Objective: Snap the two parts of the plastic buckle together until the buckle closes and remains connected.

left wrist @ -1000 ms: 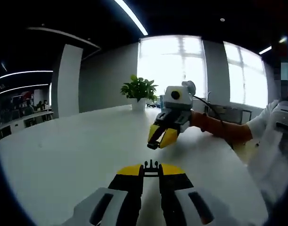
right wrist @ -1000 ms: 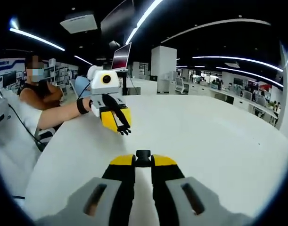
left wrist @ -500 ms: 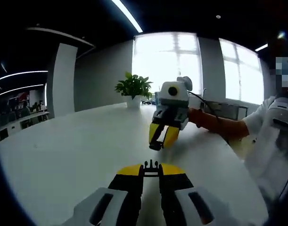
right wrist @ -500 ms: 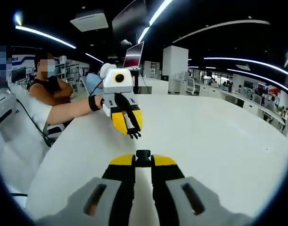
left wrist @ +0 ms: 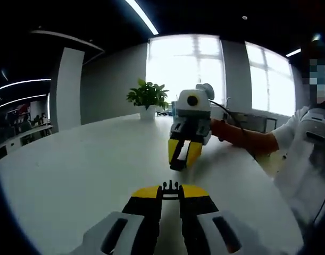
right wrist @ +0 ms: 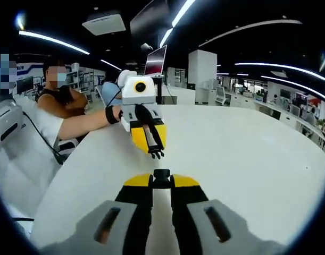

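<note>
In the left gripper view my left gripper (left wrist: 171,191) is shut on the black pronged buckle half (left wrist: 171,186), whose prongs poke out past the yellow tips. Facing it above the white table (left wrist: 72,175), my right gripper (left wrist: 180,159) is shut on the black socket half (left wrist: 177,161). In the right gripper view my right gripper (right wrist: 161,180) holds that socket half (right wrist: 161,174) as a small black block. The left gripper (right wrist: 153,149) hangs just beyond it, with the pronged half (right wrist: 157,154) pointing down toward the socket. A small gap separates the two halves.
A potted plant (left wrist: 148,96) stands at the table's far edge before bright windows. A person's orange-sleeved arm (left wrist: 242,139) reaches in from the right. Another person (right wrist: 58,101) sits at the table's left edge, and a monitor (right wrist: 155,59) stands behind.
The two grippers have drawn closer and turned more in line, so each looks larger and more central in the other's view. Both stay shut on their buckle halves.
</note>
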The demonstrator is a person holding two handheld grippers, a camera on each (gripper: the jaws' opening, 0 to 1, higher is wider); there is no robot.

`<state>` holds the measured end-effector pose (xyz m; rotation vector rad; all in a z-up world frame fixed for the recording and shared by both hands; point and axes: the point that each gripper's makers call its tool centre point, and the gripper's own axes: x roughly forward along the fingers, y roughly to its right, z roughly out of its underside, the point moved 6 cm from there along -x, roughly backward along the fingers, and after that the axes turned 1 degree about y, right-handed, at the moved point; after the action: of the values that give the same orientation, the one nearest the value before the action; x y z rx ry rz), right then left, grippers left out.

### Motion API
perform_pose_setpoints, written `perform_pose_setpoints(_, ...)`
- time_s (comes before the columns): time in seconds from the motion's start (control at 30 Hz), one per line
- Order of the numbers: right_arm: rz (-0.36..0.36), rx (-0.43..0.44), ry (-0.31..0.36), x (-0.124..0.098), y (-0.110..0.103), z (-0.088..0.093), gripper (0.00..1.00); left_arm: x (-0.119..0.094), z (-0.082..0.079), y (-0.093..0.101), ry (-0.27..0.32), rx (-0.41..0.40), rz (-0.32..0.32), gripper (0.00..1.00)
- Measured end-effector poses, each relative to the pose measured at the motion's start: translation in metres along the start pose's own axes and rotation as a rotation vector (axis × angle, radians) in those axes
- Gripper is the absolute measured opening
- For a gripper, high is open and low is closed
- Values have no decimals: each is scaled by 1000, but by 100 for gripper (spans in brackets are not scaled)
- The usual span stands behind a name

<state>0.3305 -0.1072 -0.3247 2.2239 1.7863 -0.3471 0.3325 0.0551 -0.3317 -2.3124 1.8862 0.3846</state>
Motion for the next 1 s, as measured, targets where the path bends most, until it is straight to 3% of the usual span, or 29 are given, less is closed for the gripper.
perform_pose_setpoints(0.3,-71,-12,-3,5,-11,1,11,4,3,2,-33,21,60,12)
perform_pose_setpoints(0.77,-157,-34,-18,12,-25,3,11,12,6,26,-42,34,141,12)
perform_pose_setpoints(1.0,-160,-42,-49,14,-26,7,11,13,7,29,-44,42,150,12)
